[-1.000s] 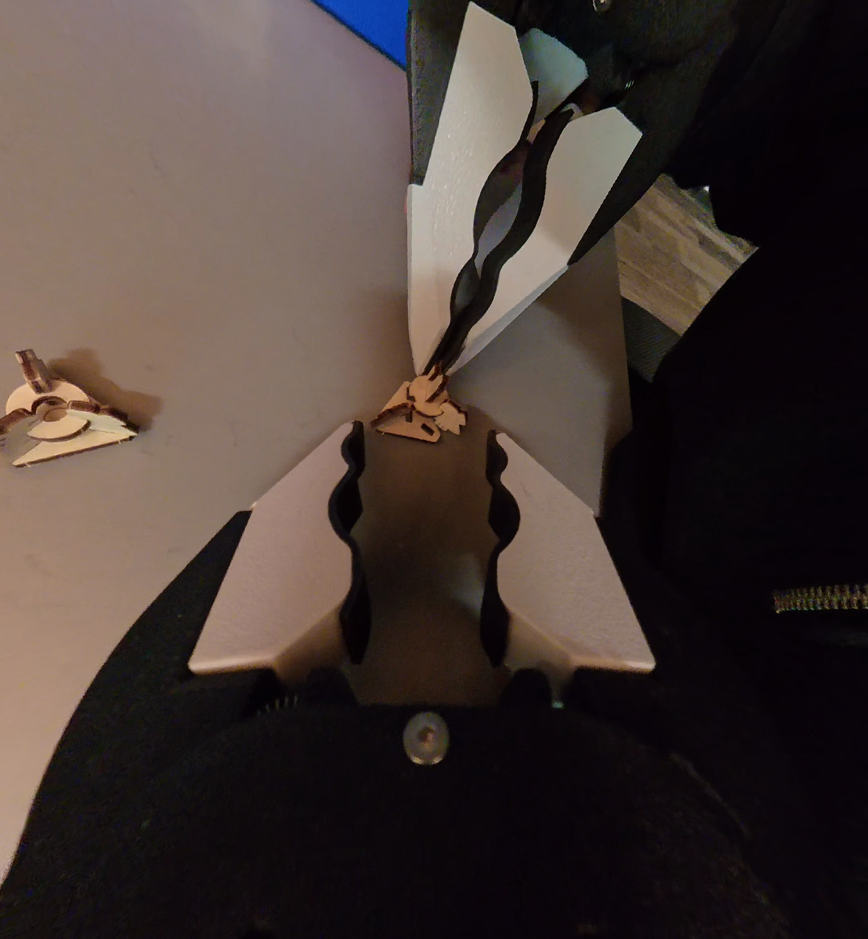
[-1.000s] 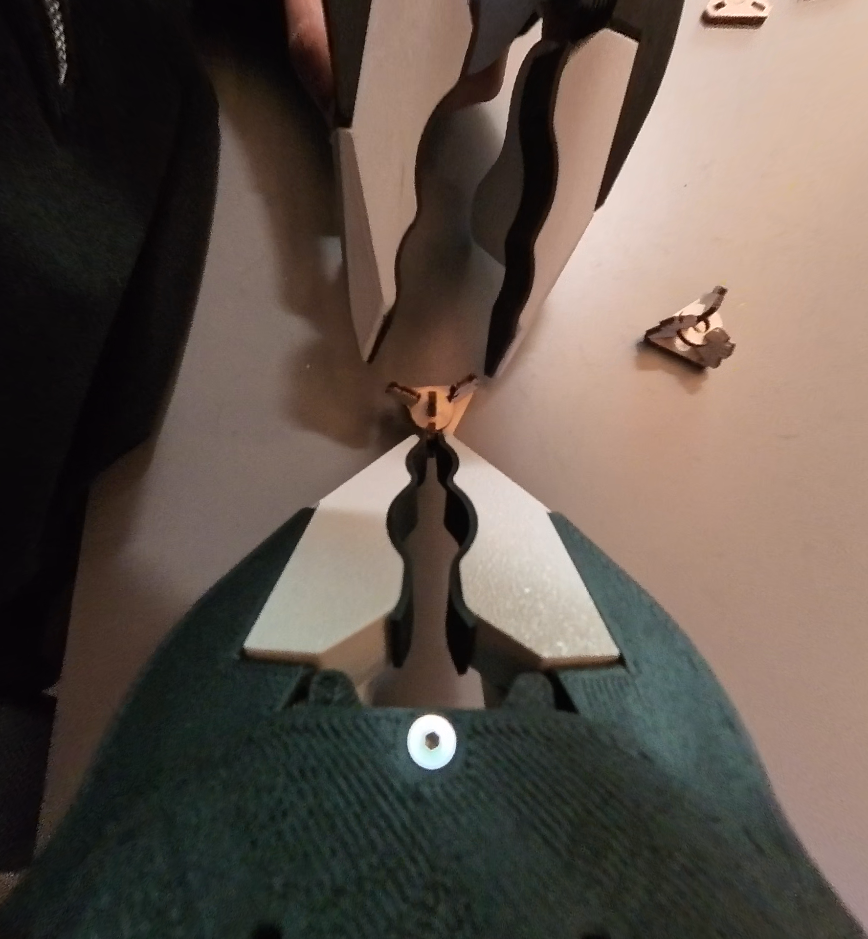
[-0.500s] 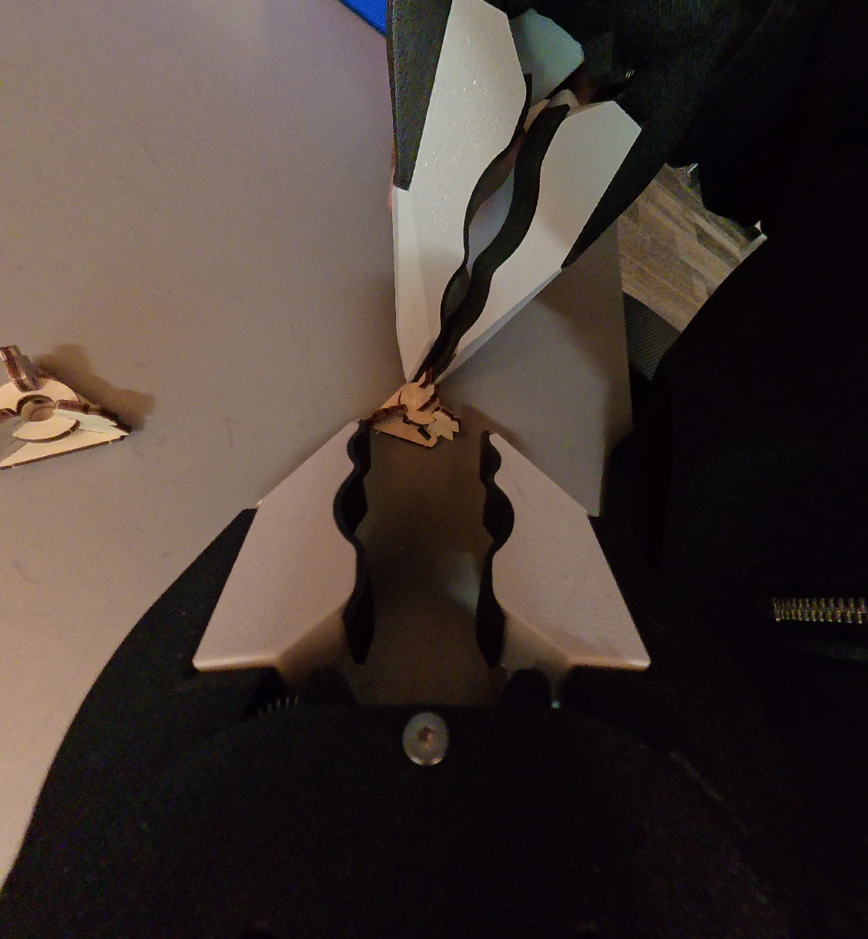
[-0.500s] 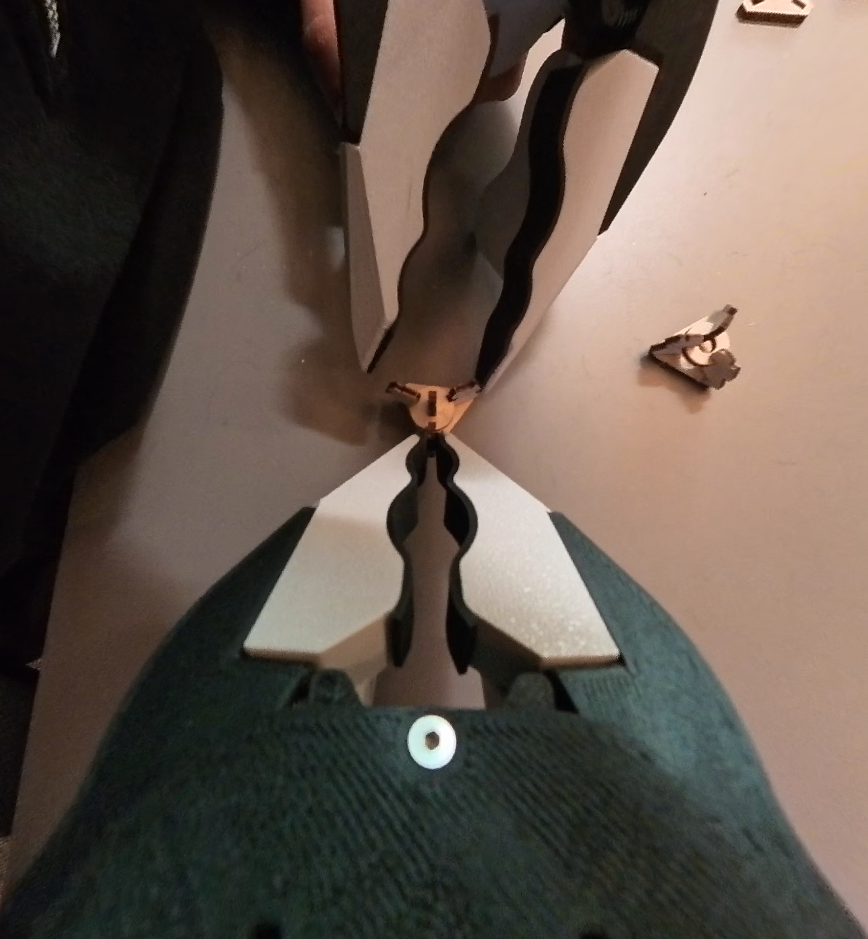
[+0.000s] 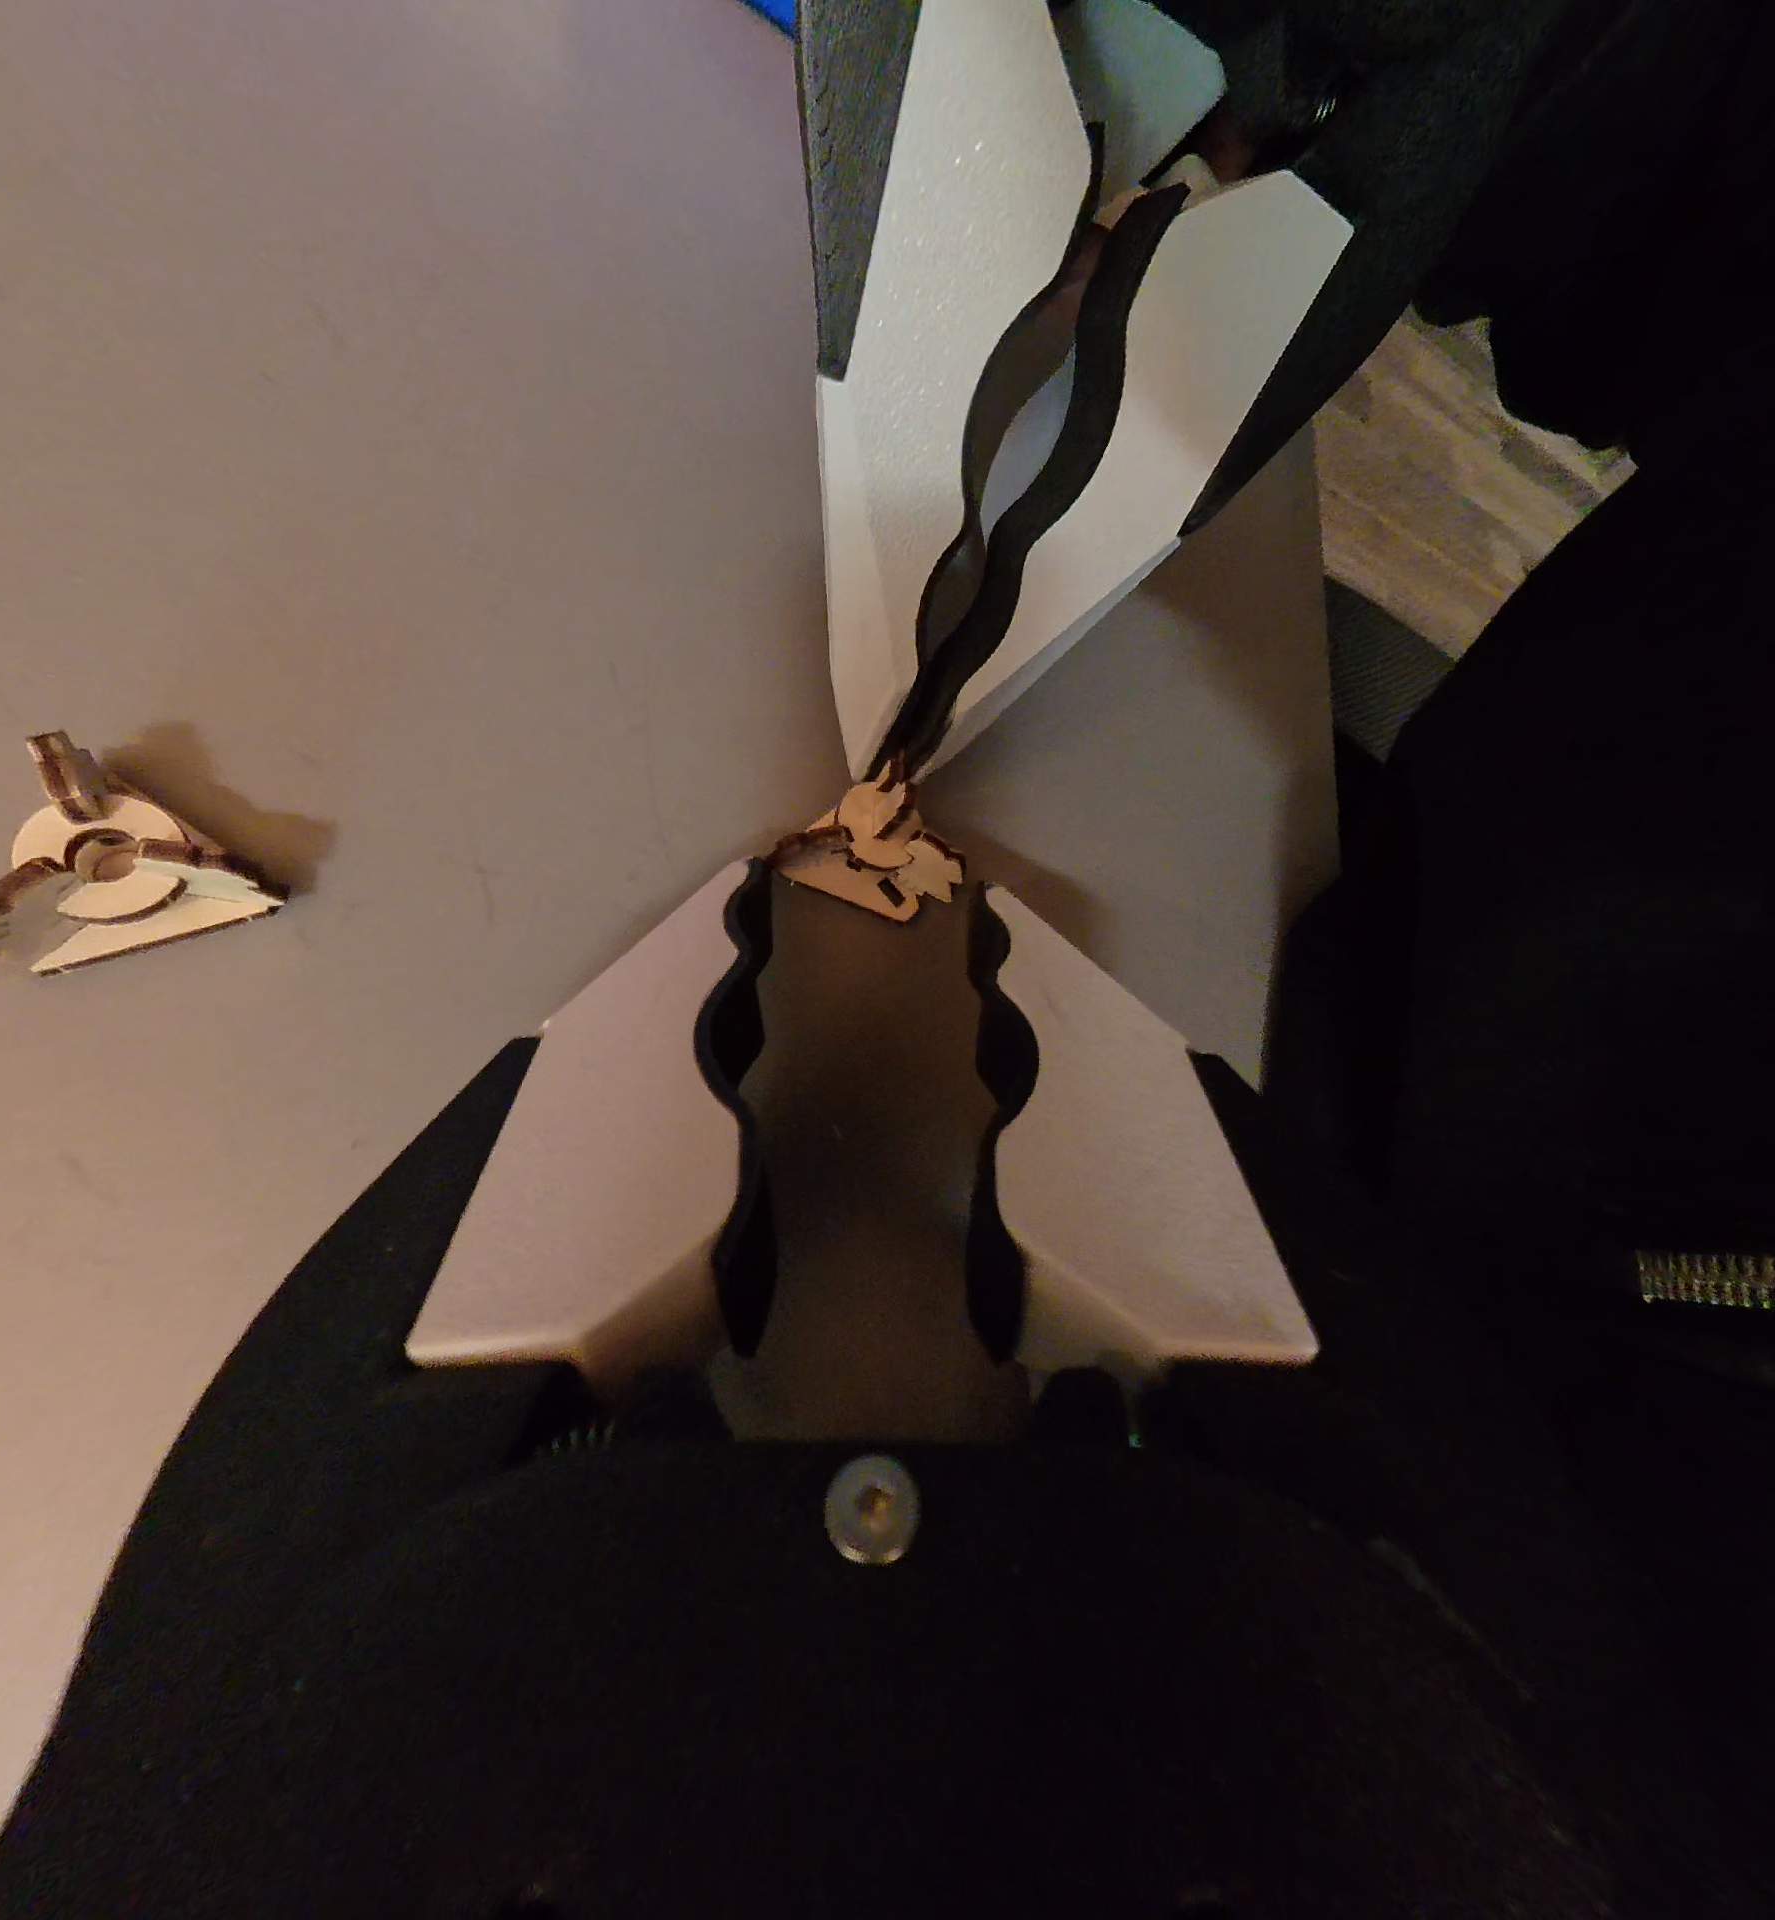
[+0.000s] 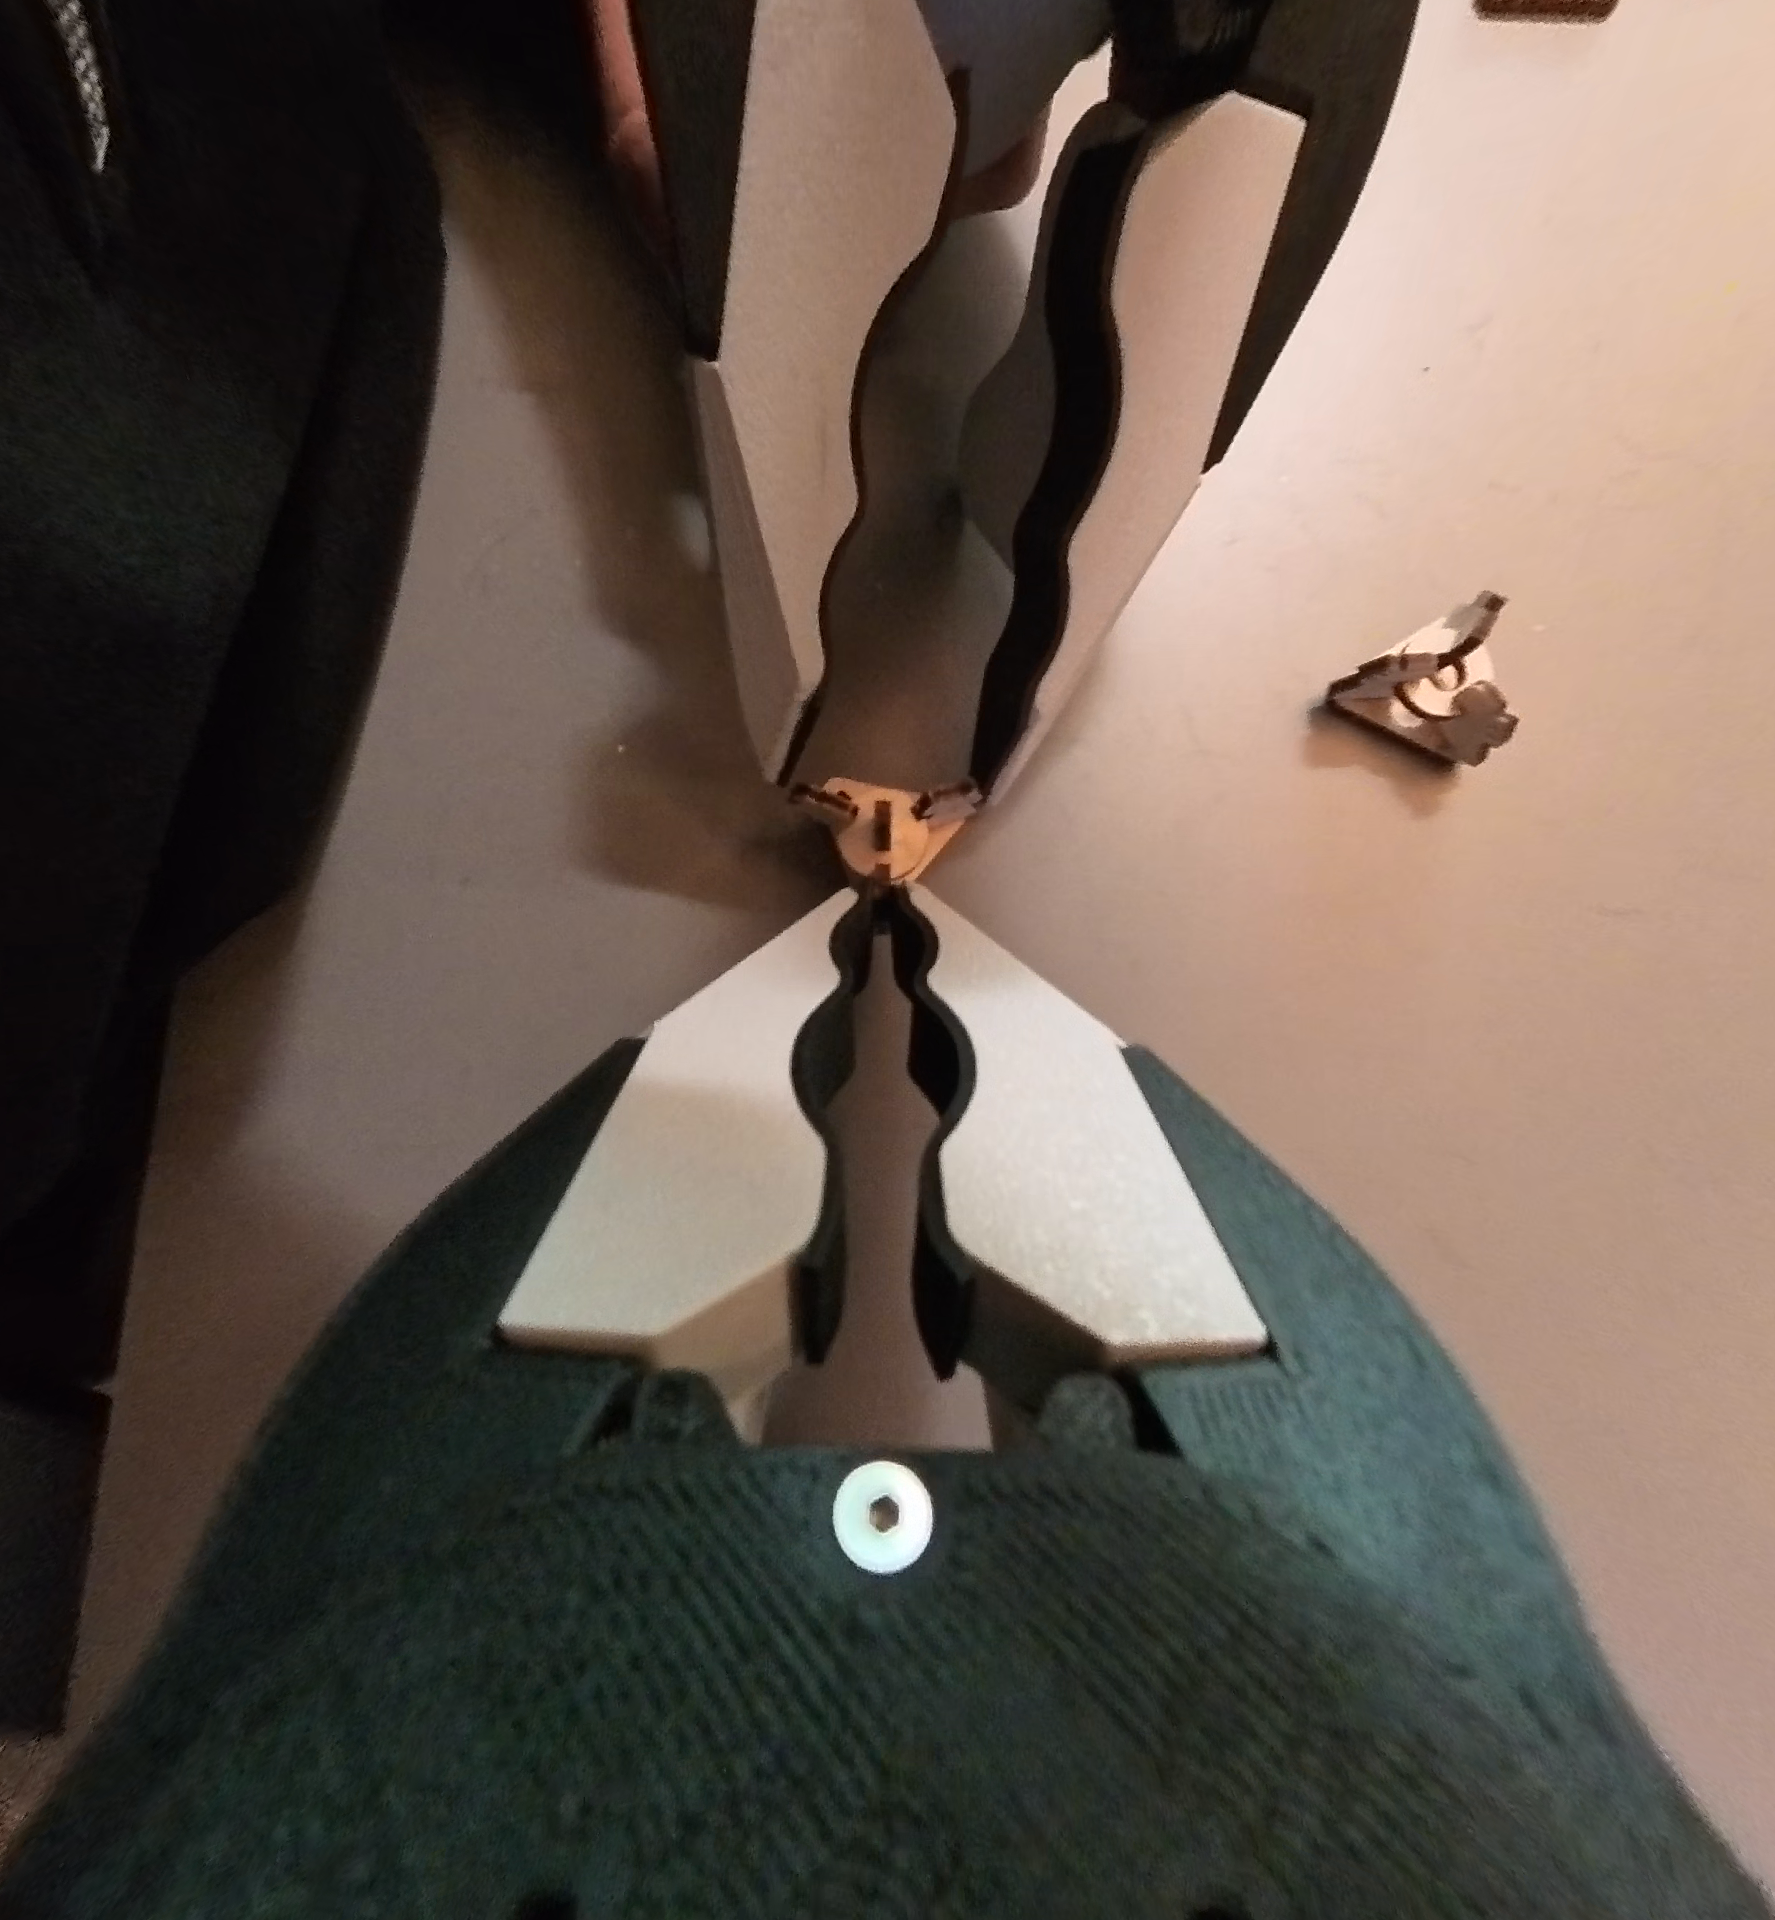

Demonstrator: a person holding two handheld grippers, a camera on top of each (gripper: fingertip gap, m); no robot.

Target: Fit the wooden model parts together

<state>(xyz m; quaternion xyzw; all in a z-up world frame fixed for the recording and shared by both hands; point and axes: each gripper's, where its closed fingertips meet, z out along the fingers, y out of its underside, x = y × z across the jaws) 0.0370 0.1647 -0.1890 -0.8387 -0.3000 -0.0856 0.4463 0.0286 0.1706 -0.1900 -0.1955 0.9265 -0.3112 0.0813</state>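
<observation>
I had the right gripper (image 6: 875,902) pinched tight on one projecting tab of the little triangular wooden piece (image 6: 878,826), its pads pressed on the tab's two faces right at the very tips. My left gripper (image 5: 867,883) was spread wide around the far side of the same piece (image 5: 878,868), its fingertips (image 6: 795,753) just at the two outer prongs; whether they were touching I couldn't tell. The piece sat low over the pale tabletop (image 5: 395,468), flat face up, its long edge running across my left jaws and its apex pointing back into my right ones. Such a shallow nip on a thin tab worried me: a skewed squeeze from the left could have twisted the piece out or snapped a prong. Well off to the outside lay a second wooden piece (image 5: 109,883), alone on the table.
</observation>
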